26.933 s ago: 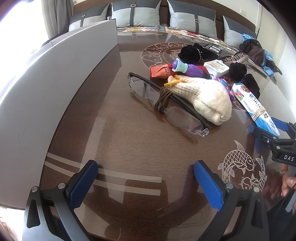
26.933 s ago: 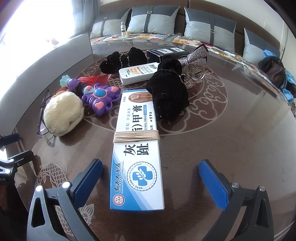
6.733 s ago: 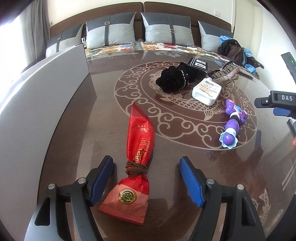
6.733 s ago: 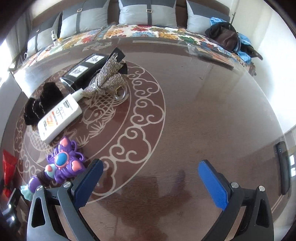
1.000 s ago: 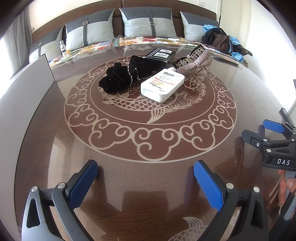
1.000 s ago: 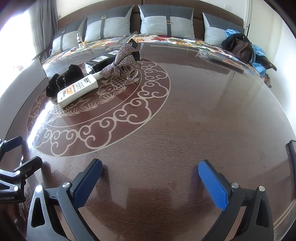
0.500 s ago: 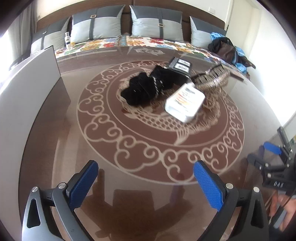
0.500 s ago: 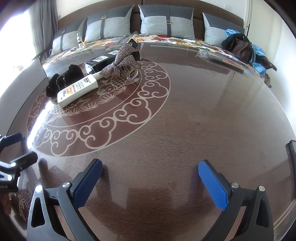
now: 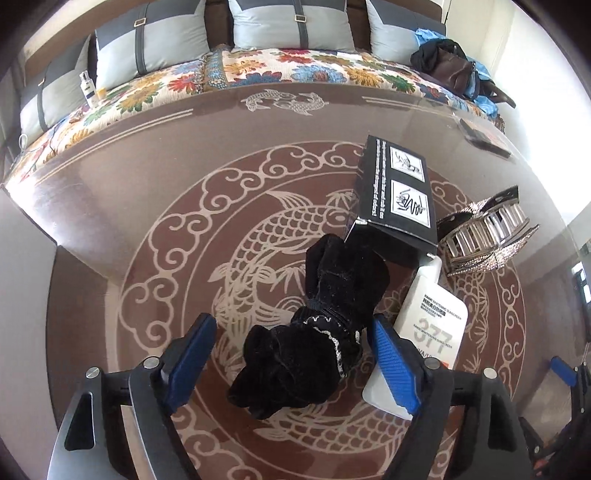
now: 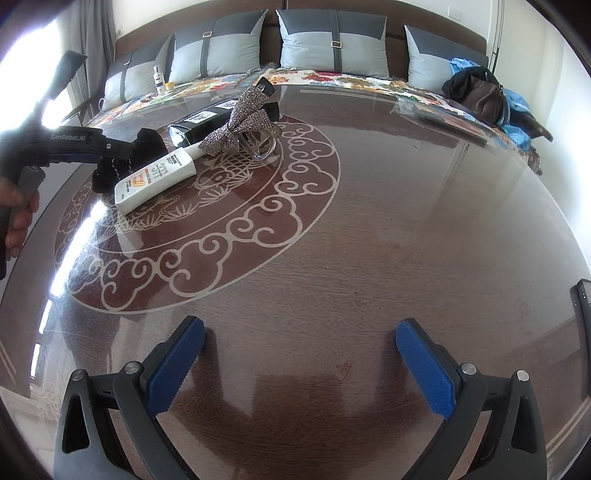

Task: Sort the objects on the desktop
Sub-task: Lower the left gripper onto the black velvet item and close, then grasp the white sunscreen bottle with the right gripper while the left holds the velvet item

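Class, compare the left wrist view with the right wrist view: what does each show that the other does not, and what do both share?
Left wrist only: its own blue fingers either side of the black velvet scrunchie, apparently not yet pressing it; they have just been closing.

Right wrist only: the right gripper open over bare table, and a hand holding the left tool.

Both: scrunchie, white tube, black box, rhinestone bow clip, sofa cushions.
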Demonstrator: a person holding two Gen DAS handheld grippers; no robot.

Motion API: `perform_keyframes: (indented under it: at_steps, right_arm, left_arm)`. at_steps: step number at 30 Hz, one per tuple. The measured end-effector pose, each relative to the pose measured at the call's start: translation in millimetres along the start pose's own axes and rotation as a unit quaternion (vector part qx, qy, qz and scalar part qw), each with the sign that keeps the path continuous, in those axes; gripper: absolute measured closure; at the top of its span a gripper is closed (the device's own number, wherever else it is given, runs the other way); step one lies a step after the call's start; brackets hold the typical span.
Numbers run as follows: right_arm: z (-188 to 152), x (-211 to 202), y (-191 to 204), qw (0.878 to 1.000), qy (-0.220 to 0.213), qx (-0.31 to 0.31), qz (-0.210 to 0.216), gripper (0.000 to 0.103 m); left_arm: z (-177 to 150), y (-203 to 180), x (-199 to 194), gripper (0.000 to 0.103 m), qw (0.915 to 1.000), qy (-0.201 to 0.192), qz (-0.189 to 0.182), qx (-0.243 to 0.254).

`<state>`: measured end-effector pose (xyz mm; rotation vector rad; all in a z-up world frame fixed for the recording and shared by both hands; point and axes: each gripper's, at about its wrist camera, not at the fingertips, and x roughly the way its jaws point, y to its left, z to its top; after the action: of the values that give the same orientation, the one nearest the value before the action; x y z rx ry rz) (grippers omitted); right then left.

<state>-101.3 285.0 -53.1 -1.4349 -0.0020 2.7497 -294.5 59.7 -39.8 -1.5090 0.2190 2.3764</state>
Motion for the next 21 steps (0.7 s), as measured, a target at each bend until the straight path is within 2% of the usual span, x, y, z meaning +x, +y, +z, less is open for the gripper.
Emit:
perform_keyframes:
  at_steps: [1,2,3,5,8,13,16,19,21]
  right_arm:
    - [0.1,0.0,0.0,1.0,0.0,0.0,0.0,0.0]
    - [0.0,0.1,0.0,1.0,0.0,0.0,0.0,0.0]
    - [0.0,0.0,0.0,1.0,0.0,0.0,0.0,0.0]
    - [0.4,-0.2,-0.4,1.0,0.0,0.0,0.0,0.0]
    - [0.6,-0.2,0.2,1.0,0.0,0.0,0.0,0.0]
    - [0.9,-0.8,1.6,1.0,-0.002,-0.002,-0.003,0.0]
    - [1.0,-1.4,2.9,1.0,-0.003,-0.004,-0.006,0.0]
    - [0.9,-2.3,3.9,1.0,-0.006,-0.008,-0.011,0.0]
    - [1.0,-2.3,3.3,1.0,-0.005,-0.008,-0.01,0.0]
  left_arm:
    - [1.3,-5.6,0.0,0.034,0.9996,-0.013,0.018,0.02]
    - [3.0,-7.8,-1.4,0.057,0.9994,-0.022,0.011,0.025]
    - [5.0,-6.1,-2.5,0.068,0.9996,-0.024,0.01,0.015]
    - [2.6,2.1,-5.9,0.068,0.9995,-0.028,-0.002,-0.016]
    - [-16.5,9.5,-14.0,0.068,0.9986,-0.035,0.015,-0.036]
    - [-96.5,17.5,-45.9,0.068,0.9948,-0.061,0.059,-0.056]
    - [-146.5,25.8,-67.9,0.067,0.9916,-0.081,0.073,-0.071]
    - [-175.4,39.8,-80.1,0.068,0.9876,-0.097,0.078,-0.096]
    - [-184.6,41.6,-83.1,0.067,0.9867,-0.107,0.081,-0.092]
